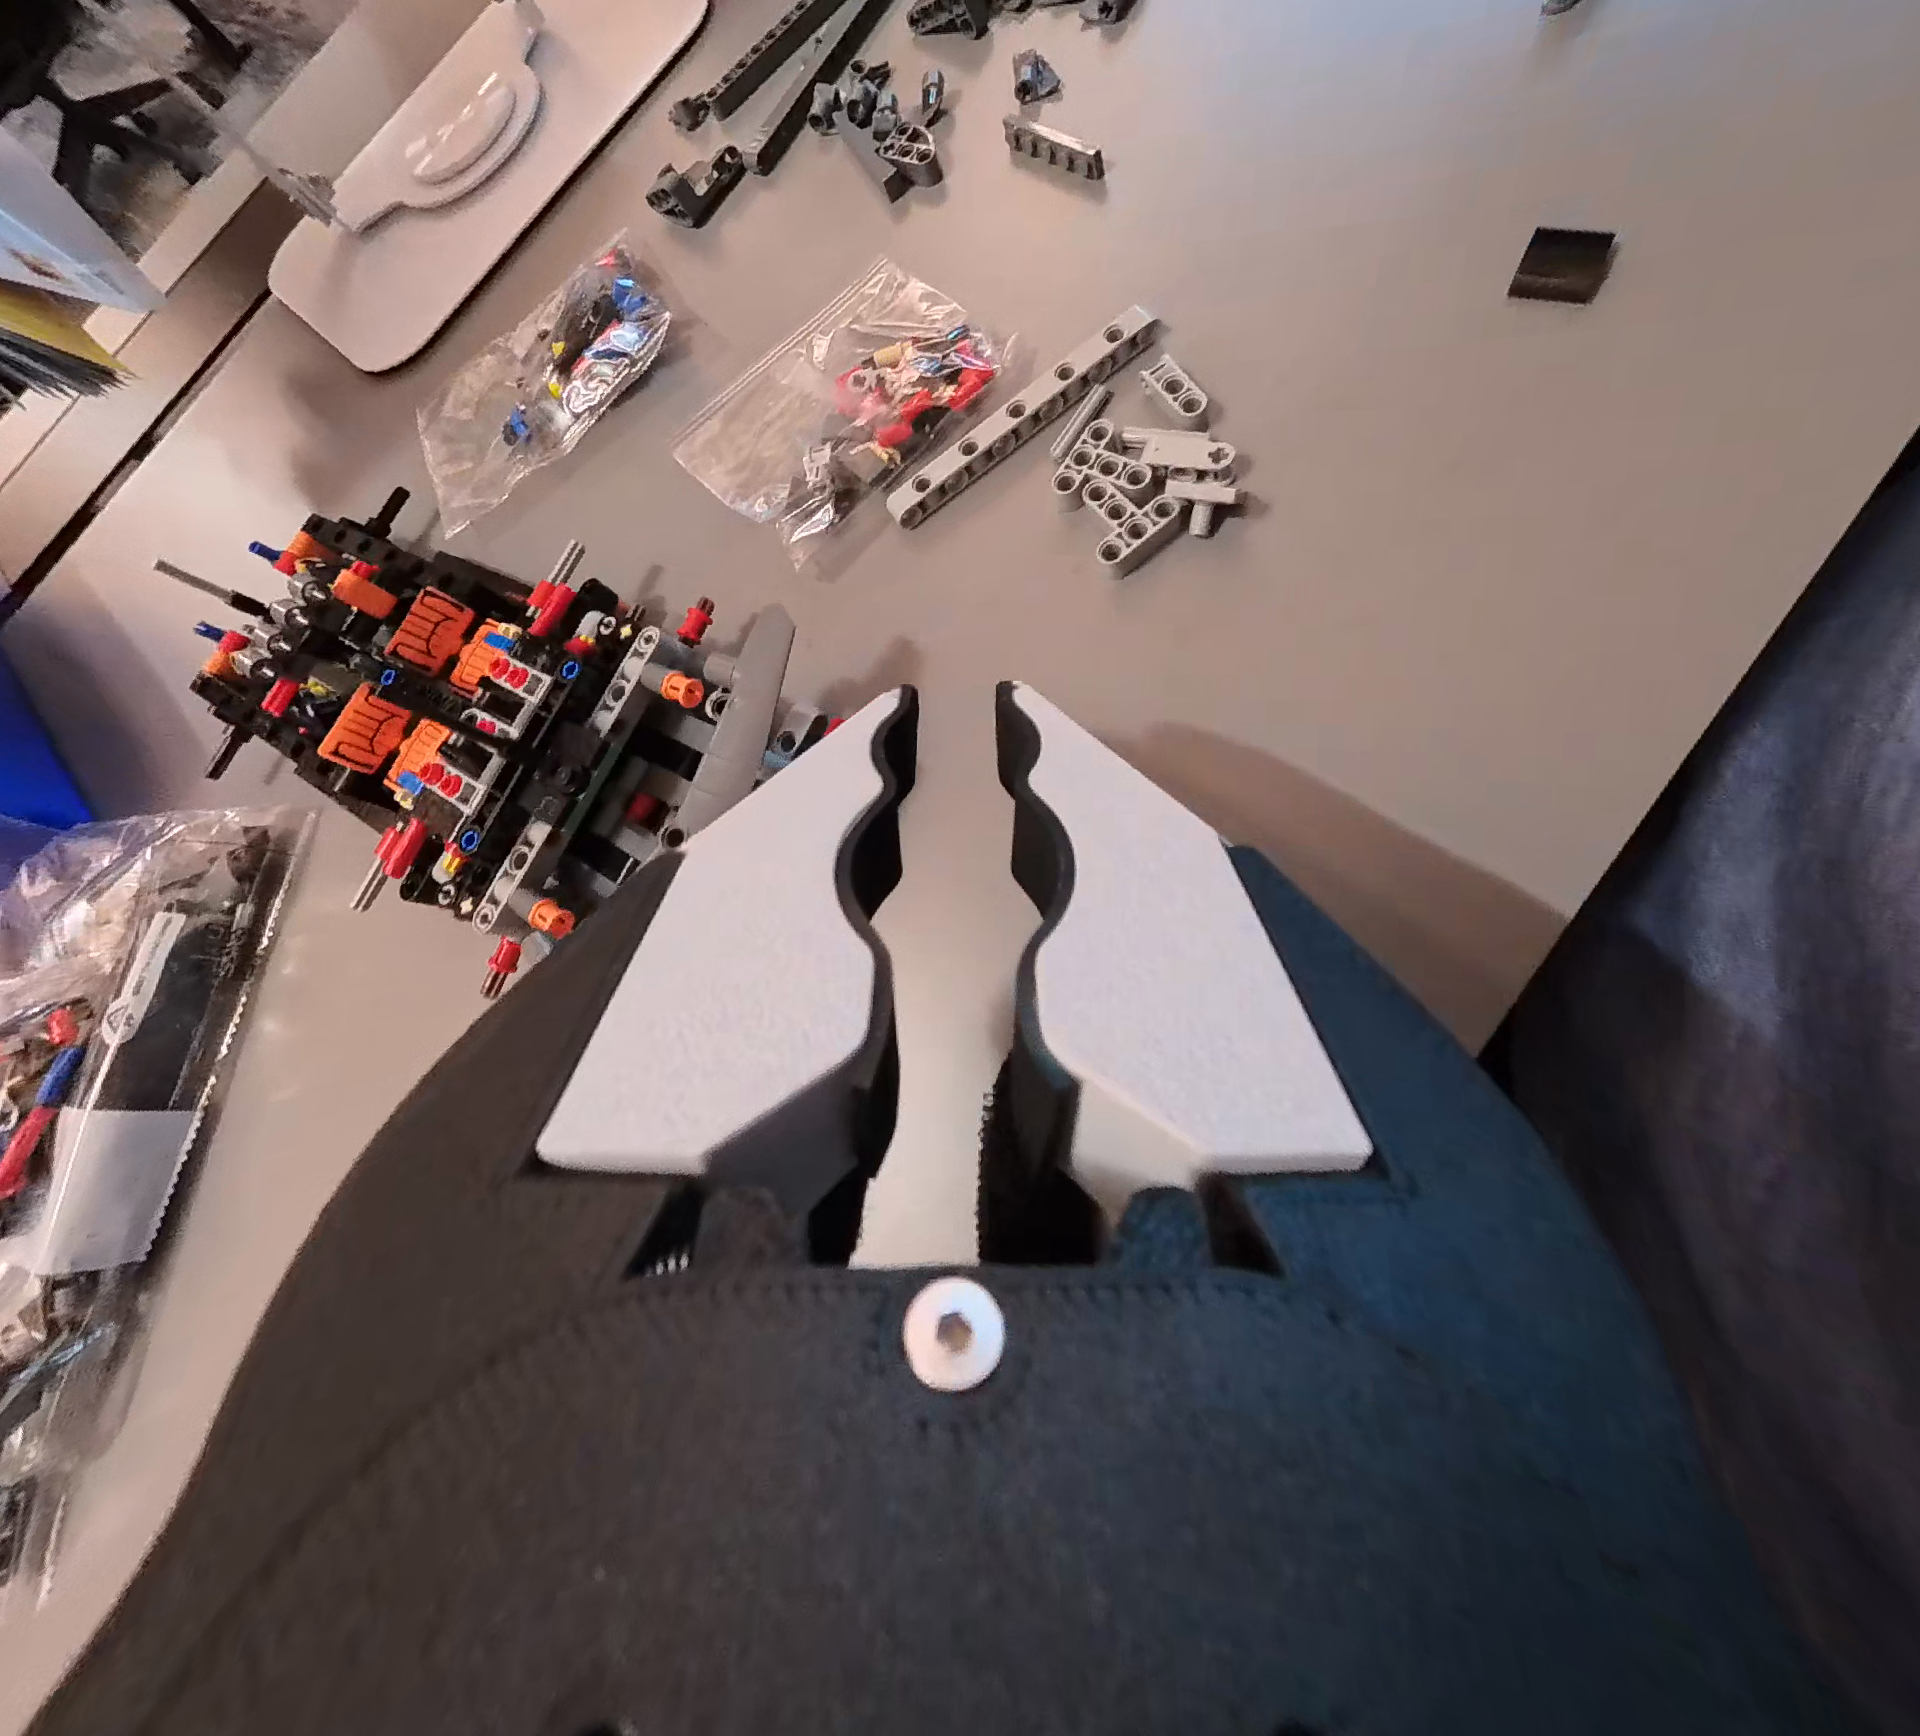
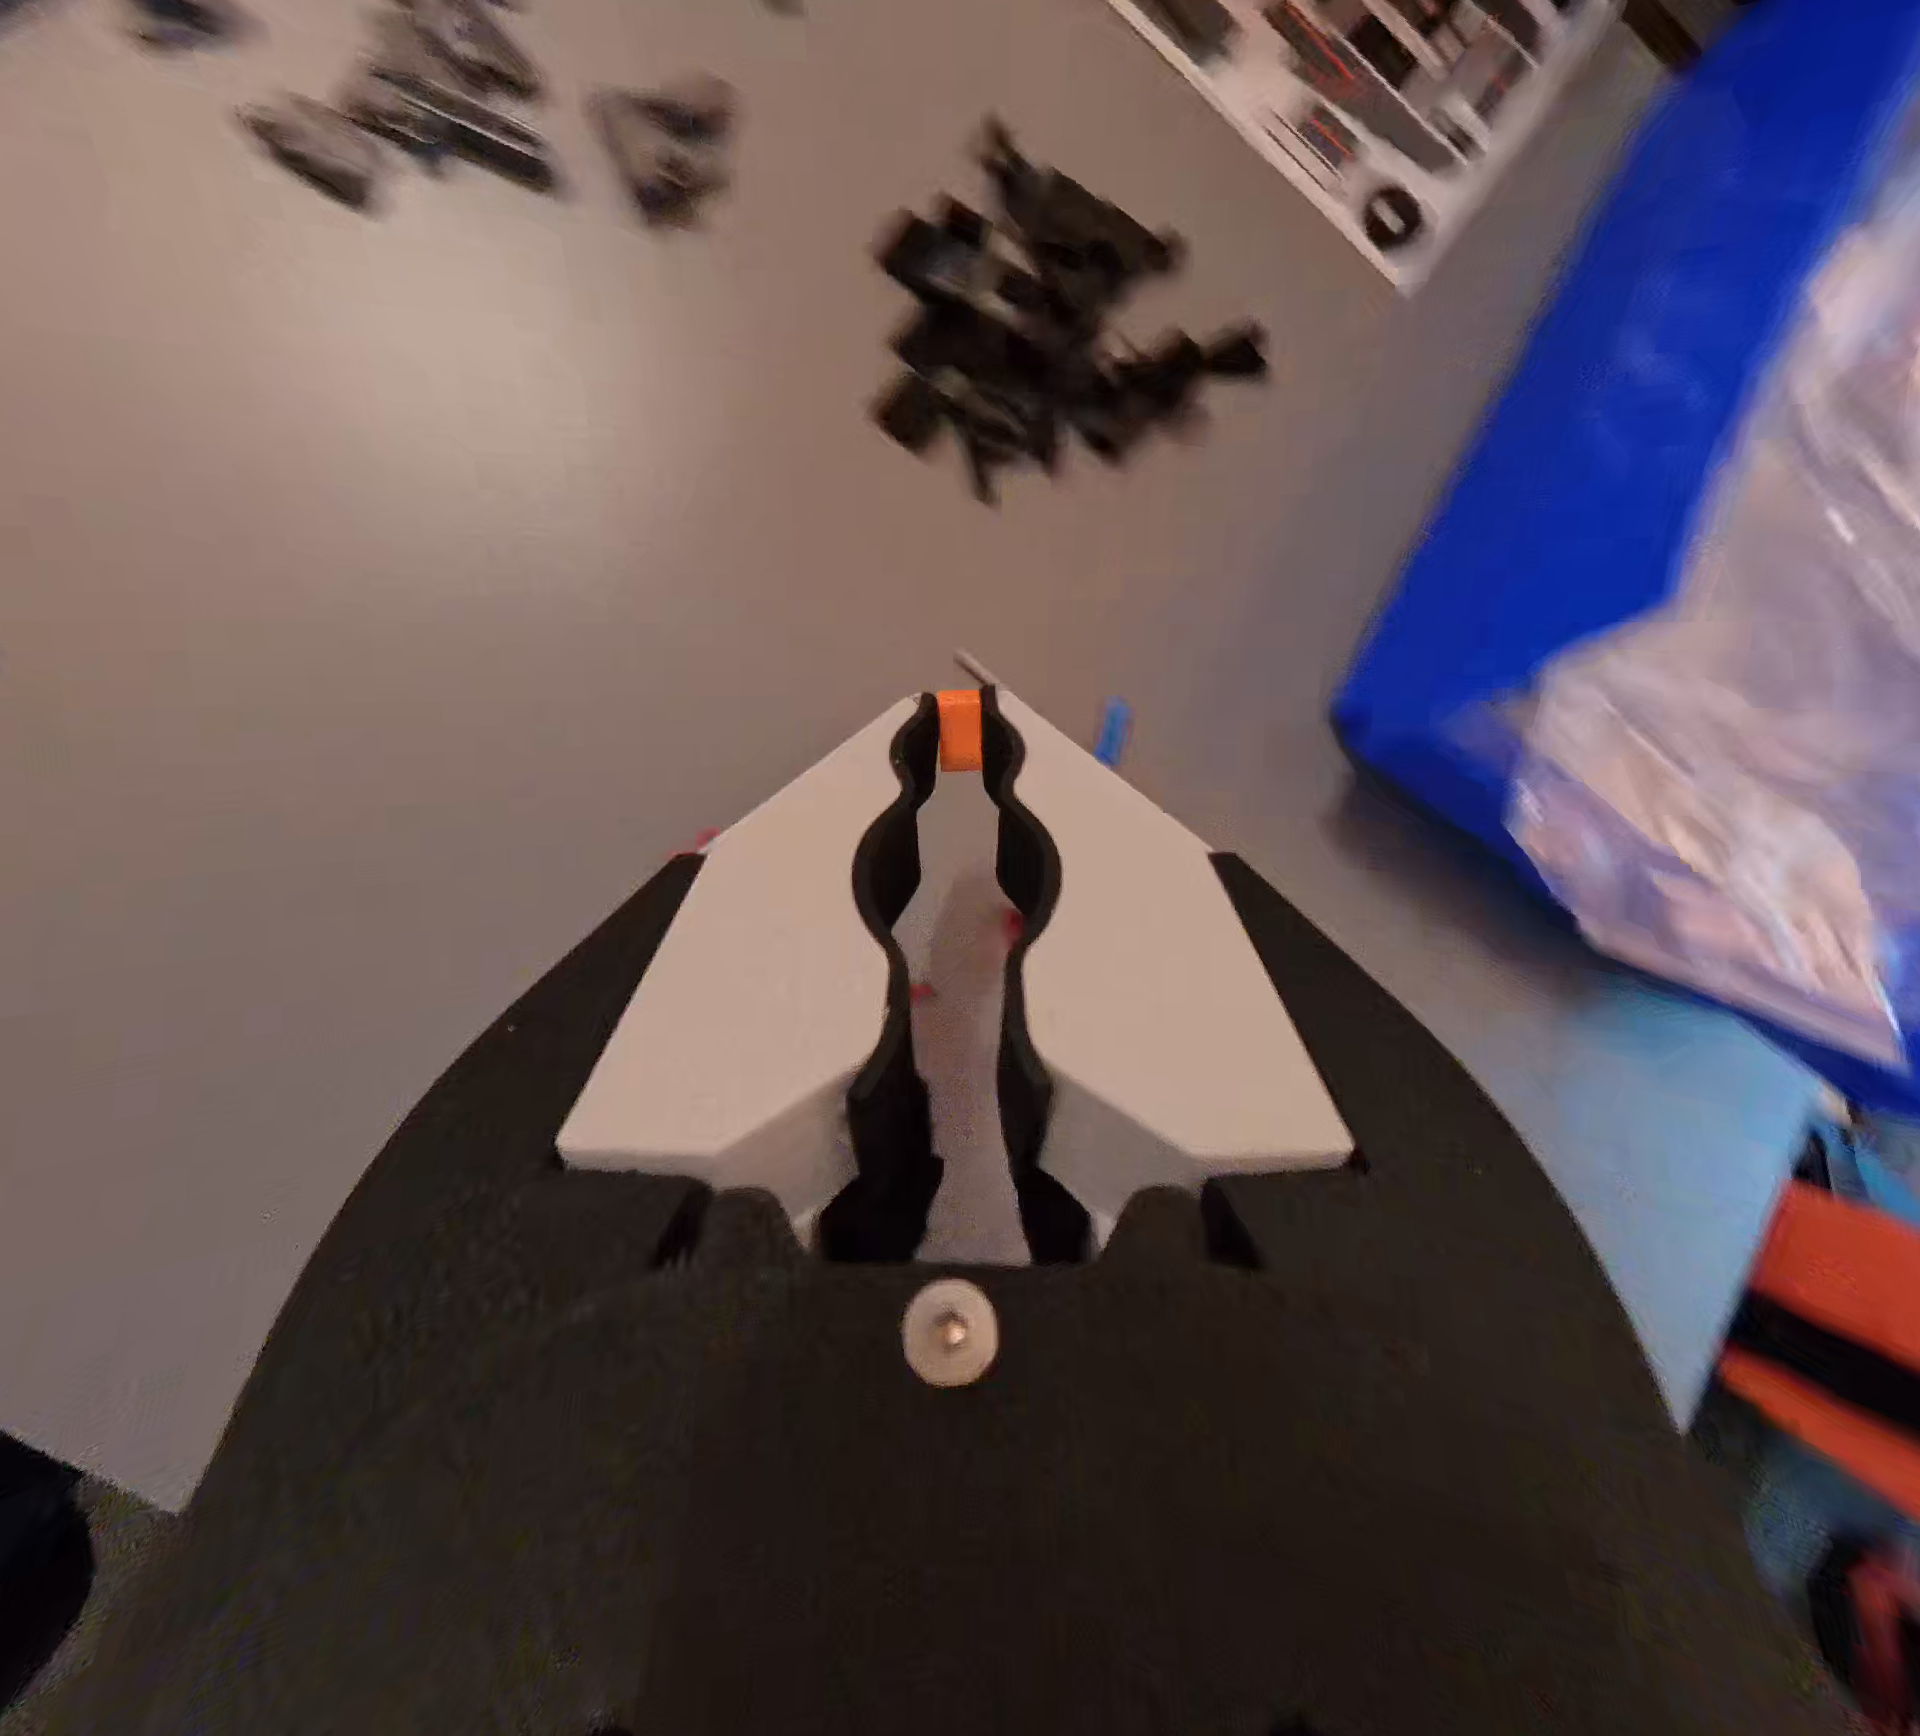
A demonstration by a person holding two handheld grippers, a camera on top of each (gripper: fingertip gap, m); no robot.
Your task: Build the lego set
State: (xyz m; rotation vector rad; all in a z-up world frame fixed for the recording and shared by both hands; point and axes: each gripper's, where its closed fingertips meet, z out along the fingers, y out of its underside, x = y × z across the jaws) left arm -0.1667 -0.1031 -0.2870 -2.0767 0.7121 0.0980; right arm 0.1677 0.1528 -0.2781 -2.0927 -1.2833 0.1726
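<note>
A partly built lego model (image 1: 457, 730), black with orange, red and grey parts, lies on the grey table (image 1: 1351, 606) to the left of my left gripper (image 1: 956, 699). The left gripper is open and empty, with a narrow gap between its tips, held above the table beside the model. My right gripper (image 2: 958, 710) is shut on a small orange lego piece (image 2: 958, 730) pinched at its tips above the table. A blurred pile of black pieces (image 2: 1039, 336) lies ahead of it.
Dark grey pieces (image 1: 894, 24), light grey beams (image 1: 1091, 450) and two clear bags of small parts (image 1: 582, 367) (image 1: 883, 408) lie ahead. A larger parts bag (image 1: 104, 1011) lies left. A white stand base (image 1: 488, 138) sits far left. A blue box (image 2: 1662, 543) and an instruction sheet (image 2: 1330, 24) lie right. Across from one pair of fingers to the other is roughly 45 centimetres.
</note>
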